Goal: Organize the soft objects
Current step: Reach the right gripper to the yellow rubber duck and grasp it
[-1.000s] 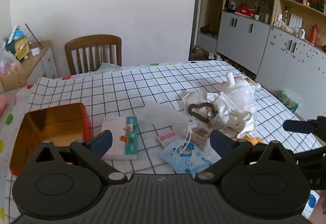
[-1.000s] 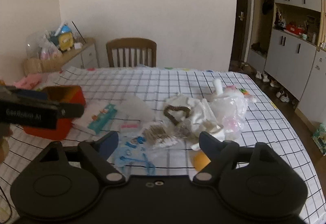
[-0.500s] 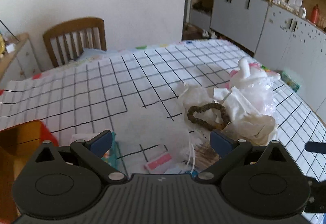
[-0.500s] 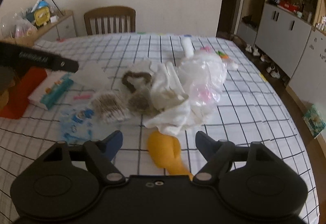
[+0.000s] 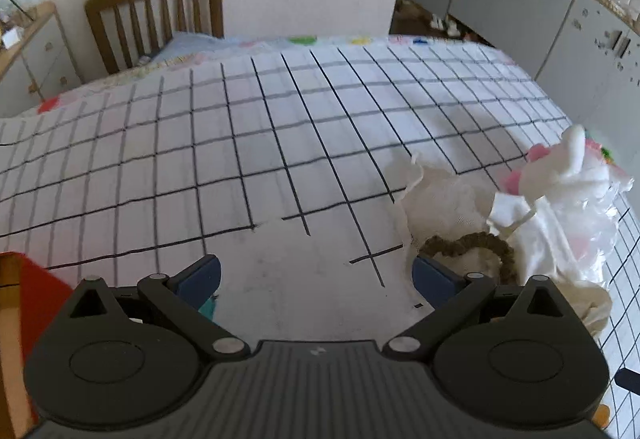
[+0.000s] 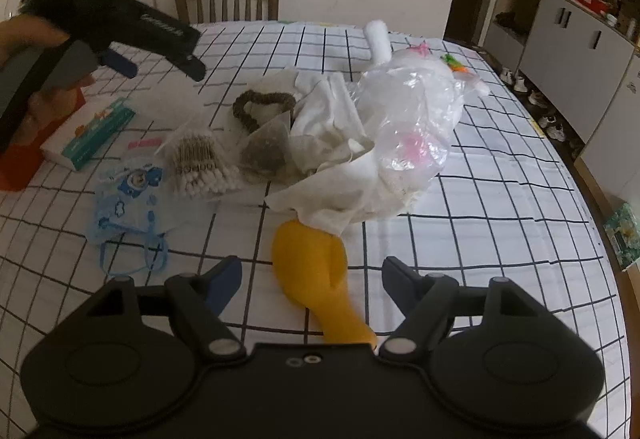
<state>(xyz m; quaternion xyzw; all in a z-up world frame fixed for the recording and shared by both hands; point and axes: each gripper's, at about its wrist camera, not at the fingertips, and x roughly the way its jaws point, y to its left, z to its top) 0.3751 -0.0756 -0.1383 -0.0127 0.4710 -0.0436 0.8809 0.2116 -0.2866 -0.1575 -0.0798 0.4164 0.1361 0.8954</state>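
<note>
A heap of soft things is being carried near the right edge of the table (image 6: 500,199), which is covered in a white cloth with a black grid. In the heap, a crinkled clear plastic bag (image 6: 416,119) is lying against crumpled white fabric (image 6: 332,119), with a brown beaded loop (image 6: 260,107) resting just beside it. A smooth yellow rubbery piece (image 6: 316,271) is being framed between the jaws of the right tool (image 6: 312,279), which is being held wide open and low over the table, gripping nothing. A clear packet of cotton swabs (image 6: 200,163) and a pale blue printed mask (image 6: 128,199) are lying further left. The left tool (image 5: 316,275) is being held open too, tilted down above the cloth beside the loop.
</note>
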